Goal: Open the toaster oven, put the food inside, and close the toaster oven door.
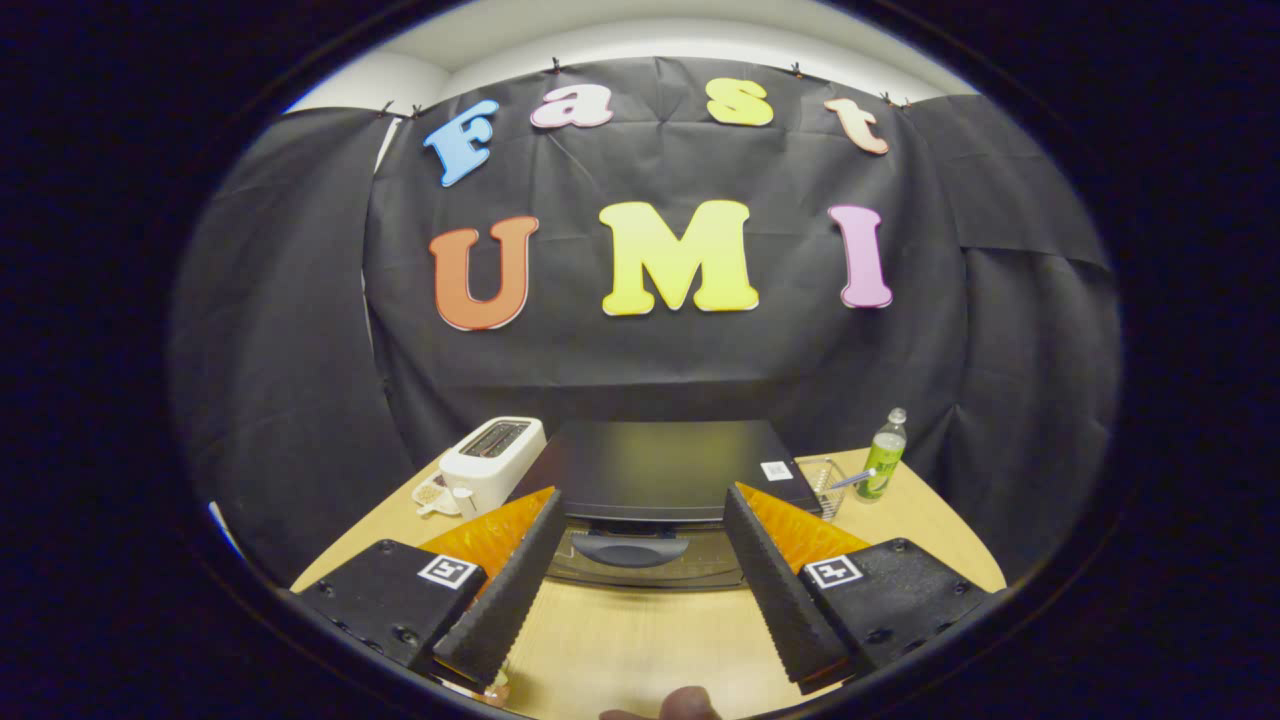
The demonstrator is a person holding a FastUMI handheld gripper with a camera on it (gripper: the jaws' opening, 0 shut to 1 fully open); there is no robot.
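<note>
Black serrated fingers (640, 575) spread wide, holding nothing, above wooden bench (640, 640); closed black toaster oven (655, 480) just ahead.

wall: black cloth (650, 340) draped across the back and both sides
upper room: pale wall (700, 30) above the cloth
furniture: light wooden table (630, 640), rounded edge
light: even, indoor

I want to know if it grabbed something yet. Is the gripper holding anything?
No, nothing. The gripper is open, its fingers apart, with the closed toaster oven's handle just ahead between them.
</note>
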